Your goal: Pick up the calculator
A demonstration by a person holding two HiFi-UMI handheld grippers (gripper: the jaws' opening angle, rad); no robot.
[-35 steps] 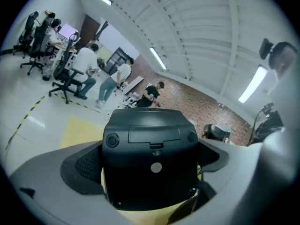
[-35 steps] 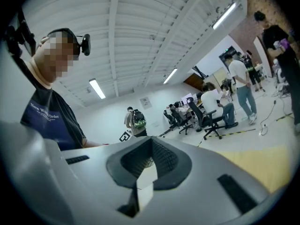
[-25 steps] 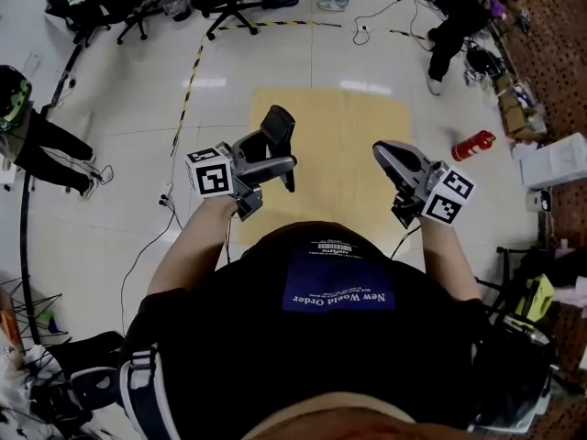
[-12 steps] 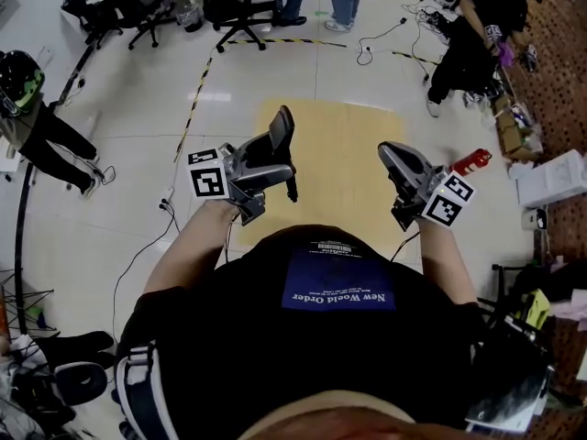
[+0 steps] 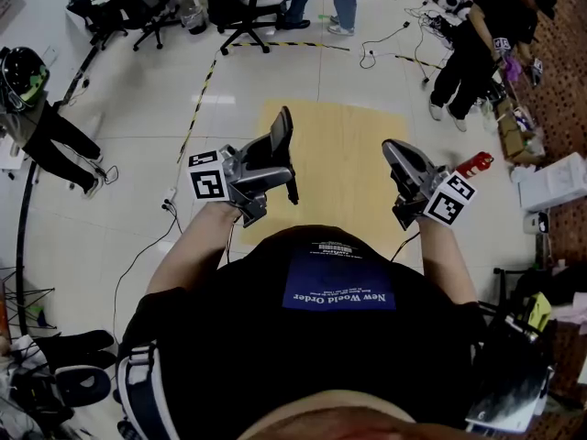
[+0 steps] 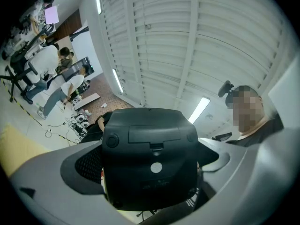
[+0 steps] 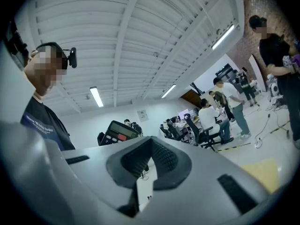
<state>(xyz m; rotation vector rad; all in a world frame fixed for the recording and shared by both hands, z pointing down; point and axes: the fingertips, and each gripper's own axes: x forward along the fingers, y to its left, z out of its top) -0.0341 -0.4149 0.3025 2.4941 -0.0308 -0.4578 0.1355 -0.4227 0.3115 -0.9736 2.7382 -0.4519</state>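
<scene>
At your left gripper [image 5: 273,165], the jaws are clamped on the calculator [image 6: 150,156], held clear above the floor [image 5: 110,200], so pickup looks done. Your right gripper [image 5: 399,159] seems closed and empty.

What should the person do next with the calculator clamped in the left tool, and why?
Probably just hold the grip firm and steady. The calculator already sits between the jaws of the left gripper, lifted well above the yellow mat, so the pick-up looks done. The right gripper is shut on nothing and need not help.
</scene>
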